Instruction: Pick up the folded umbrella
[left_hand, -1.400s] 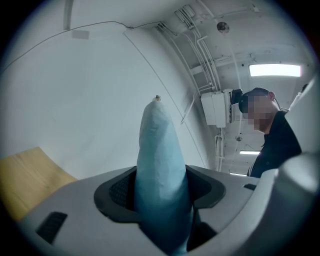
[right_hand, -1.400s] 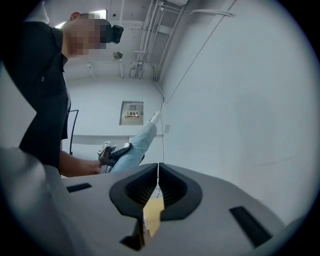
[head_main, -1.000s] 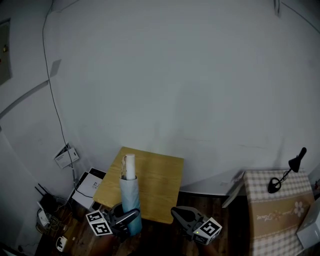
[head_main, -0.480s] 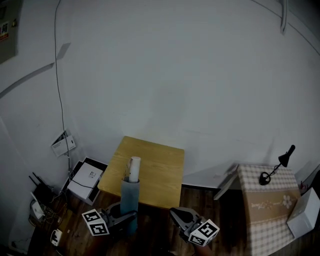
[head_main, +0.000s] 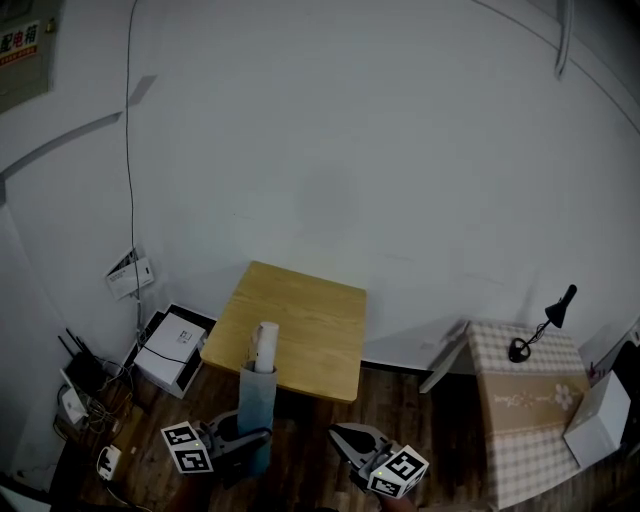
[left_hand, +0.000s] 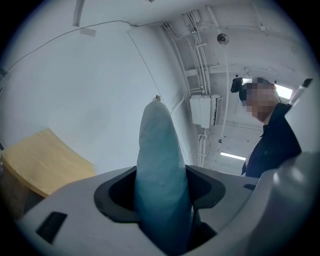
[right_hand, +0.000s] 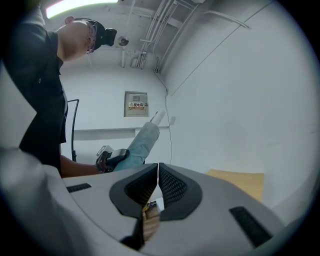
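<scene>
Left gripper (head_main: 252, 442), low in the frame's left half, has its jaws clamped on the pale blue folded umbrella (head_main: 257, 395), held upright before the square wooden table (head_main: 310, 320). Right gripper (head_main: 348, 441), jaws together, holds nothing. The pickup looks essentially complete.

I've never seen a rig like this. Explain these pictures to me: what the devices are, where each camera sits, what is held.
No robot here: a person holds a two-jaw gripper in each hand. The head view comes from a camera on the person's head, looking down at a small wooden table. The other two views come from cameras riding on the grippers. The left gripper is clamped on a pale blue folded umbrella, held roughly upright. The right gripper is shut and empty.
</scene>
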